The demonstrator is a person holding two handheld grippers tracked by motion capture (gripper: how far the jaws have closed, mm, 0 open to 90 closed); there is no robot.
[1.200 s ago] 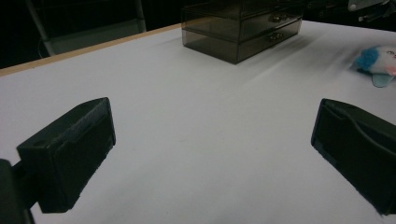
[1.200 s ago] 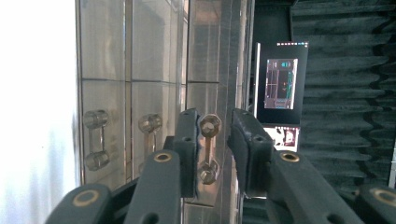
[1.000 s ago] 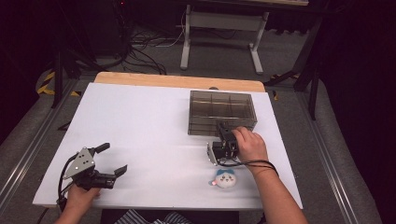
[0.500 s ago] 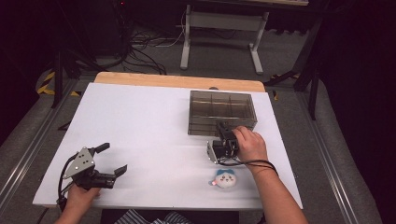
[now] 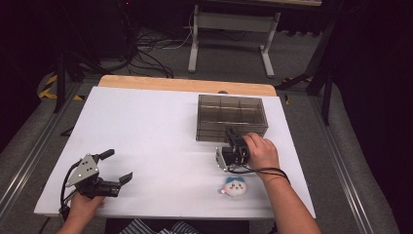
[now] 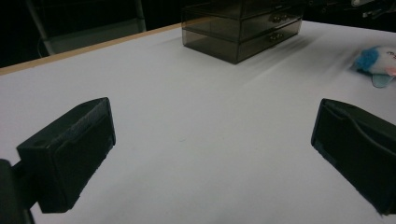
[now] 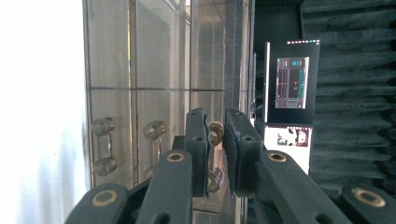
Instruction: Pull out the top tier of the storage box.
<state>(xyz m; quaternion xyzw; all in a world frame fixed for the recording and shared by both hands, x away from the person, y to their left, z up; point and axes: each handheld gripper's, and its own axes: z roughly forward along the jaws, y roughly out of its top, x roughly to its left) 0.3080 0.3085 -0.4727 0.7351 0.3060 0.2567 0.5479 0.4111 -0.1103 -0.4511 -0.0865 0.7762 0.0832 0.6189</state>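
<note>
At the front face of the smoked drawer cabinet (image 5: 232, 117), right of counter (image 5: 146, 126) centre: right hand-held gripper (image 7: 215, 140) clenched on drawer handle (image 7: 215, 133). Step judged: drawer opening; straight outward pull required.

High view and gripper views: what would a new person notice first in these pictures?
First, the smoky see-through drawer box at the far right of the white table, with the right gripper turned on its side and closed on one of the box's drawer handles. Next, the small blue and white plush toy near the front edge beside the person's right forearm. The left gripper rests open at the front left.
</note>
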